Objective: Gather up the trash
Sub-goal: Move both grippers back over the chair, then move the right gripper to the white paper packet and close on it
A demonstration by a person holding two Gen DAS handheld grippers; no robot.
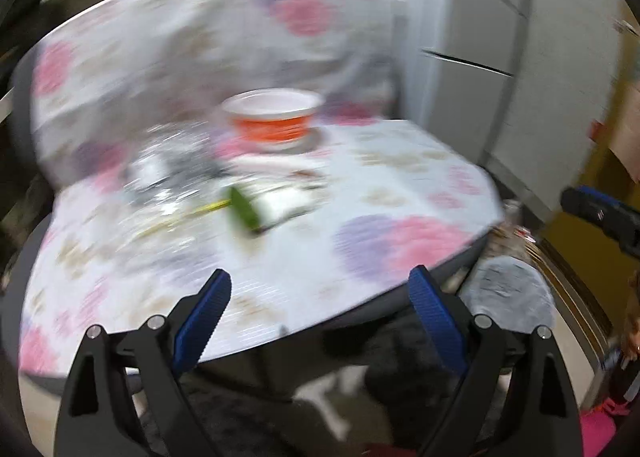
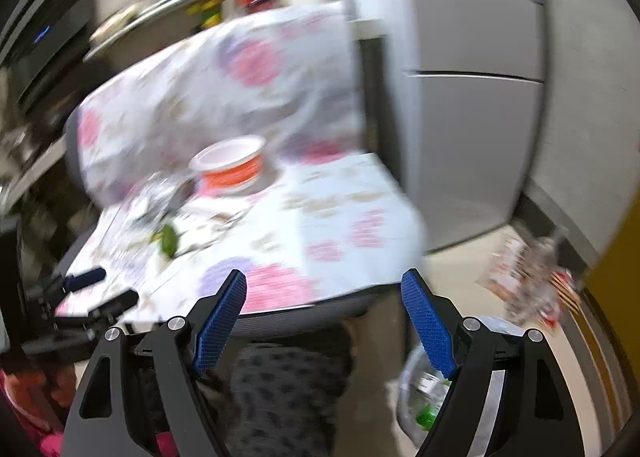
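Nearest the lens in the left wrist view, the left gripper [image 1: 320,289] is seen at the bottom of the frame with its blue pads spread wide and nothing between them. In the right wrist view, the right gripper [image 2: 324,291] is likewise spread and empty, low in the frame.

Both are held over the near edge of a seat [image 1: 360,193] covered in flowered cloth. The trash is gathered on this seat. A green-ended wrapper [image 1: 264,207] lies at frame centre in the left view, directly ahead of the left gripper, with its long axis running from lower left to upper right as far as the blur allows. Crumpled foil [image 1: 172,173] lies to its left, and a red and white cup [image 1: 274,117] stands upright beyond it, toward the backrest.

In the right view the same wrapper [image 2: 170,241] is seen left of centre, and the cup [image 2: 232,165] above and slightly to its right. The trash therefore lies ahead and to the left of the right gripper, whereas it lies straight ahead of the left one. The left gripper [image 2: 86,277] is also visible at the left edge of the right view, close to the foil side.

The left gripper is judged the nearer and better aligned for the wrapper. A bag [image 2: 424,389] at the lower right of the right view, with contents inside, is judged the likely receptacle; this cannot be confirmed.
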